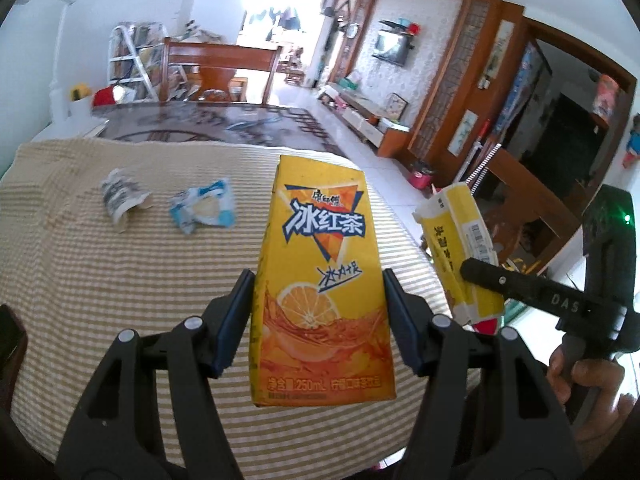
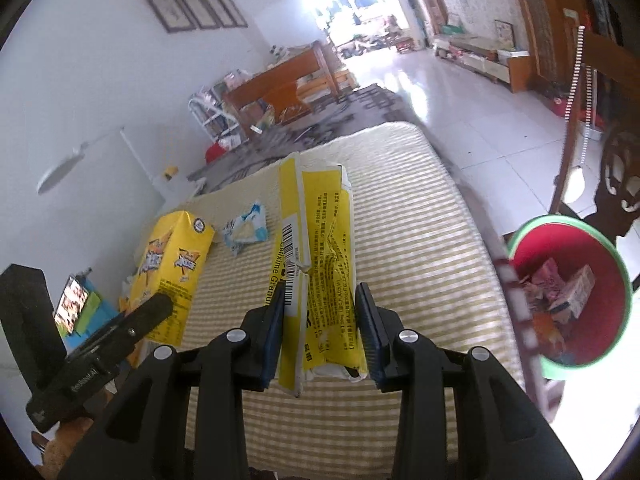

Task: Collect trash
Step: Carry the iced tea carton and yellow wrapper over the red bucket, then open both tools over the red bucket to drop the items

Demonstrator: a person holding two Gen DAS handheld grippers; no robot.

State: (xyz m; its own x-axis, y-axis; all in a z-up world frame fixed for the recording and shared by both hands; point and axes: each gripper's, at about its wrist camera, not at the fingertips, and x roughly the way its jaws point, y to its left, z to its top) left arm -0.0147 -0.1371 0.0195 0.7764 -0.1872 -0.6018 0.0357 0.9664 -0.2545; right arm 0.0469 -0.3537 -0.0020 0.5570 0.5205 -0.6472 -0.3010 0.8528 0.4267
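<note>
My left gripper point(image 1: 318, 322) is shut on a yellow iced-tea carton point(image 1: 320, 280), held above the striped tablecloth point(image 1: 120, 300). My right gripper point(image 2: 322, 334) is shut on a flattened yellow and white box point(image 2: 320, 264); that box also shows in the left wrist view point(image 1: 456, 248). The carton also shows in the right wrist view point(image 2: 172, 268) at the left. A blue and white wrapper point(image 1: 204, 206) and a crumpled grey wrapper point(image 1: 120, 194) lie on the cloth; the blue one also shows in the right wrist view point(image 2: 246, 230). A red bin with a green rim point(image 2: 576, 292) stands at the right beyond the table edge.
The bin holds several pieces of trash point(image 2: 560, 300). A carved wooden chair point(image 2: 612, 184) stands behind the bin. A dark patterned table point(image 1: 208, 124) and a wooden bench point(image 1: 220, 68) lie beyond the cloth. A phone point(image 2: 72, 304) is at the left.
</note>
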